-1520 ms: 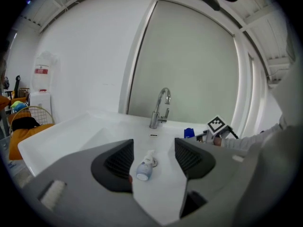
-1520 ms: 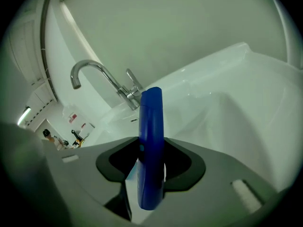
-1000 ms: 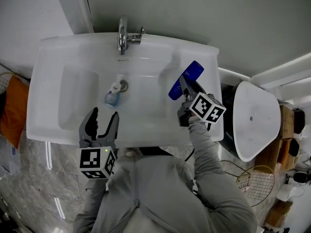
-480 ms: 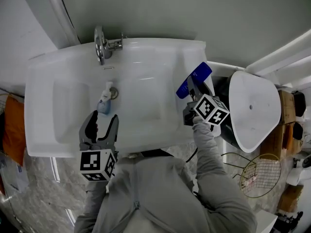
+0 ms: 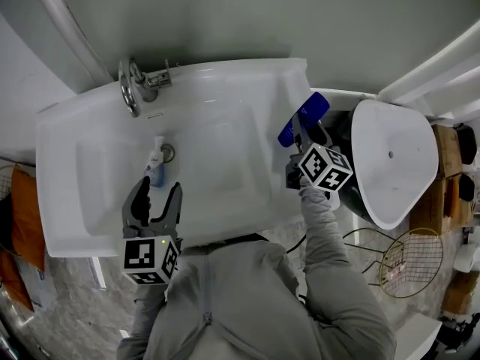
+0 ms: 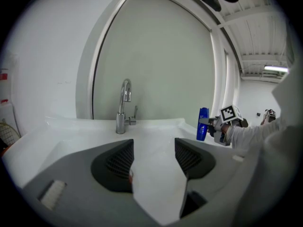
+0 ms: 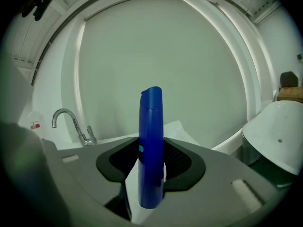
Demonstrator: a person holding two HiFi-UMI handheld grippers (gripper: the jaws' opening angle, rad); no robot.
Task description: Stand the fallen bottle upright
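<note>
A blue bottle (image 5: 304,118) stands upright between the jaws of my right gripper (image 5: 301,135), which is shut on its lower body, at the right rim of the white sink (image 5: 67,201). The right gripper view shows the blue bottle (image 7: 151,145) filling the gap of my right gripper (image 7: 151,171), cap up. Whether its base touches the sink I cannot tell. From the left gripper view the blue bottle (image 6: 202,123) appears vertical at the sink's far right corner. My left gripper (image 5: 159,191) is open over the sink's front edge with nothing between its fingers; my left gripper (image 6: 154,155) faces the faucet.
A small white and blue bottle (image 5: 155,169) lies on its side in the basin beside the drain. The chrome faucet (image 5: 132,88) stands at the back rim. A white oval fixture (image 5: 394,163) sits close to the right of the sink. A wire basket (image 5: 409,265) is on the floor.
My right gripper has carried the blue bottle rightward to the sink's right rim and brought it more upright. The left gripper has drifted slightly along the front edge, still open.
</note>
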